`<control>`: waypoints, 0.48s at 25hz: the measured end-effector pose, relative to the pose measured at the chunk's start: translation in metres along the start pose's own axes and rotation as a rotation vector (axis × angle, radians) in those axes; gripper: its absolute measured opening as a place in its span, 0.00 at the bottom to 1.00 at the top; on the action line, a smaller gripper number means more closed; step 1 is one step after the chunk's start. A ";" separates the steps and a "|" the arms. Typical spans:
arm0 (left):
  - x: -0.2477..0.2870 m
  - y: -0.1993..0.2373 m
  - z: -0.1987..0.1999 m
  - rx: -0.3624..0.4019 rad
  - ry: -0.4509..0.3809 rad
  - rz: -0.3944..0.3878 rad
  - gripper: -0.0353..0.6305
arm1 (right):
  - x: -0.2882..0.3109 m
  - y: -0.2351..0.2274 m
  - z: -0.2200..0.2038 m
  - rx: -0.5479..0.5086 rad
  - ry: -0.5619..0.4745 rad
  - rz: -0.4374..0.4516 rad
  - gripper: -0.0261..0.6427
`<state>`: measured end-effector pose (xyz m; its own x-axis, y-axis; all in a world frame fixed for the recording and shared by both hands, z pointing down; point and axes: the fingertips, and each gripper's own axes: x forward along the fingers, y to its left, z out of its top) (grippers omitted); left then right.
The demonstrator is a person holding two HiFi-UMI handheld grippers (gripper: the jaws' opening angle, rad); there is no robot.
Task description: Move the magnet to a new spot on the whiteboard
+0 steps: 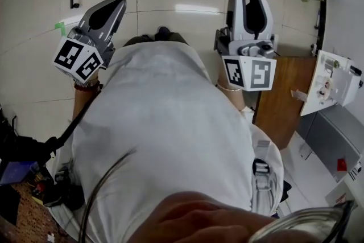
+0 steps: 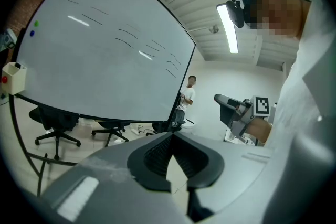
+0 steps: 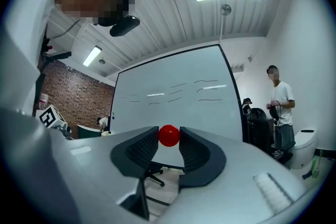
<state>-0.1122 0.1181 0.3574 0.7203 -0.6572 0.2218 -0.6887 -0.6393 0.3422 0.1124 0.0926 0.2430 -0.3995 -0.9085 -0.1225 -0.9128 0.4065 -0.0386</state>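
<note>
With the whiteboard (image 3: 178,97) at 12 o'clock, your right gripper (image 3: 169,132) pinches the red magnet (image 3: 169,136) and your left gripper (image 2: 172,137) is pressed together.

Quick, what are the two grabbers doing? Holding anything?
Left gripper: closed, empty.
Right gripper: closed on the red magnet.

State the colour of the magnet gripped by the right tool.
Red magnet, clearest in the right gripper view, pinched at the tips of the right tool.
</note>
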 end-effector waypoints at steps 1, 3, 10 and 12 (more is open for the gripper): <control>-0.008 0.006 -0.001 -0.005 0.000 0.001 0.06 | 0.004 0.011 -0.001 0.003 0.001 0.003 0.23; -0.024 0.017 -0.003 -0.017 -0.006 0.002 0.05 | 0.010 0.030 -0.003 0.005 0.009 0.007 0.23; -0.062 0.059 -0.027 -0.031 0.039 -0.001 0.05 | 0.029 0.077 -0.010 0.012 0.033 -0.005 0.23; -0.070 0.069 -0.032 -0.037 0.045 0.021 0.05 | 0.032 0.090 -0.014 0.013 0.047 0.017 0.23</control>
<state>-0.2074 0.1327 0.3951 0.7089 -0.6517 0.2697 -0.7011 -0.6094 0.3703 0.0163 0.0985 0.2493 -0.4189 -0.9048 -0.0765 -0.9047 0.4231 -0.0496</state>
